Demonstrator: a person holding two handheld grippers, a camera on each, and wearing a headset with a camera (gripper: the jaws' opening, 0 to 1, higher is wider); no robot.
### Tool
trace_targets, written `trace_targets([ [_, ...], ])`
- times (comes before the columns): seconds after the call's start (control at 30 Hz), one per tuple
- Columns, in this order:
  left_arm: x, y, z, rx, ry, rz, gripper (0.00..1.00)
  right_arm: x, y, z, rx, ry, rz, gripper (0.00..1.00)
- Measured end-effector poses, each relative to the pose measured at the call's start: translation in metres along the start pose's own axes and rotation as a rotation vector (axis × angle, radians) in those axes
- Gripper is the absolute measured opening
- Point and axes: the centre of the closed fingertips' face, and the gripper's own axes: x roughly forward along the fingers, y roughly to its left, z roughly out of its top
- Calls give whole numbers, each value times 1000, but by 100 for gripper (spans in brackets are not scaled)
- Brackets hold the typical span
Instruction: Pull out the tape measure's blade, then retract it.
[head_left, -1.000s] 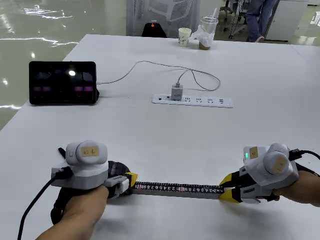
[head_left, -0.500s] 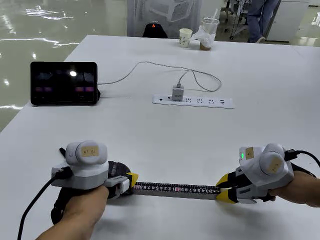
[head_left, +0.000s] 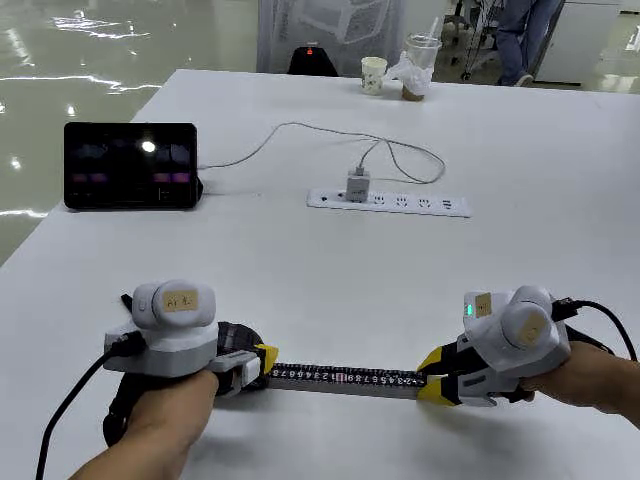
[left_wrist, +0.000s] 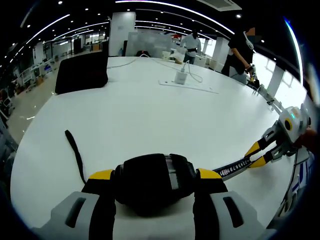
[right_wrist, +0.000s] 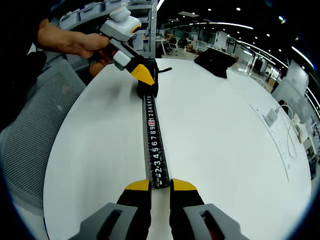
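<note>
My left gripper (head_left: 262, 362) is shut on the black tape measure case (head_left: 238, 345) near the table's front left. The case (left_wrist: 155, 182) sits between its yellow-tipped jaws in the left gripper view, with a black strap (left_wrist: 75, 150) lying to the left. The numbered blade (head_left: 345, 378) runs flat along the table to the right. My right gripper (head_left: 432, 375) is shut on the blade's end. In the right gripper view the blade (right_wrist: 152, 140) stretches from my right gripper (right_wrist: 160, 186) up to the case (right_wrist: 150, 87) held by the left gripper (right_wrist: 142, 72).
A dark tablet (head_left: 130, 165) stands at the back left. A white power strip (head_left: 388, 201) with a plugged charger and a looping cable lies mid-table. Paper and plastic cups (head_left: 372, 73) stand at the far edge. The white table (head_left: 300, 280) is bare between.
My right gripper has moved left toward the case, still holding the blade's end, so the exposed blade is shorter. The left gripper and the case have stayed put.
</note>
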Motion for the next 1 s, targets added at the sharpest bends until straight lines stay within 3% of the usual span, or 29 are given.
trace_targets([
  [1.0,-2,-1,0,-4,6,-11,57,16,3,23,-4,-28,13,10],
])
